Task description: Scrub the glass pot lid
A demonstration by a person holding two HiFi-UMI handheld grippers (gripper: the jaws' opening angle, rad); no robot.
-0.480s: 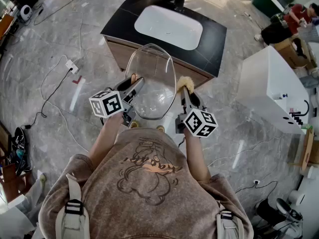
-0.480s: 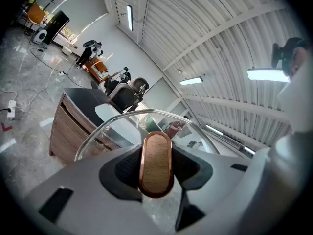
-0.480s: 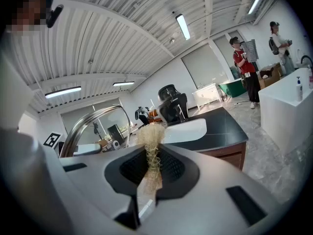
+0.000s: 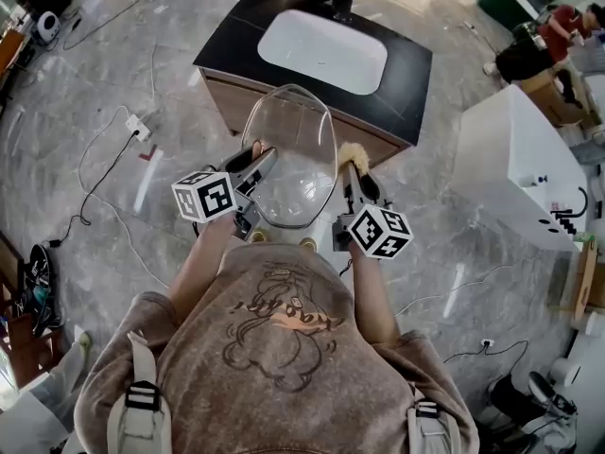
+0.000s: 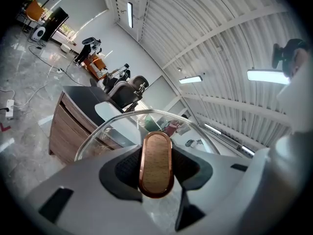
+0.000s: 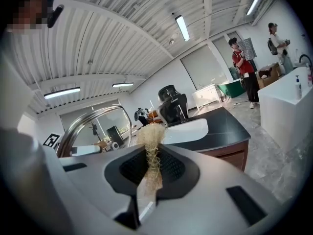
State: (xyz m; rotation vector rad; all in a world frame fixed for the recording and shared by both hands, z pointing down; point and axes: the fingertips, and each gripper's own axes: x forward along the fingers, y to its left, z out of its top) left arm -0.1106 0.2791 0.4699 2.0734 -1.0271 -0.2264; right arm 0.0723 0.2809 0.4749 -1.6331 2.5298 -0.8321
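A round glass pot lid (image 4: 289,155) with a metal rim is held up in the air in front of the person, over the floor short of the sink cabinet. My left gripper (image 4: 257,159) is shut on the lid's wooden handle (image 5: 155,163), which stands edge-on between the jaws; the lid's rim (image 5: 146,114) arcs behind it. My right gripper (image 4: 352,164) is shut on a tuft of pale fibrous scrubber (image 6: 150,140), which sits at the lid's right edge. The lid's rim (image 6: 90,121) shows left of the scrubber.
A black-topped wooden cabinet (image 4: 397,93) with a white oval sink (image 4: 321,50) stands just beyond the lid. A white block (image 4: 515,164) sits to the right. Cables and a power strip (image 4: 137,126) lie on the marble floor at left. People stand at the far right (image 6: 243,67).
The lid and both grippers have barely shifted, a touch to the right in the head view. Both grips are unchanged.
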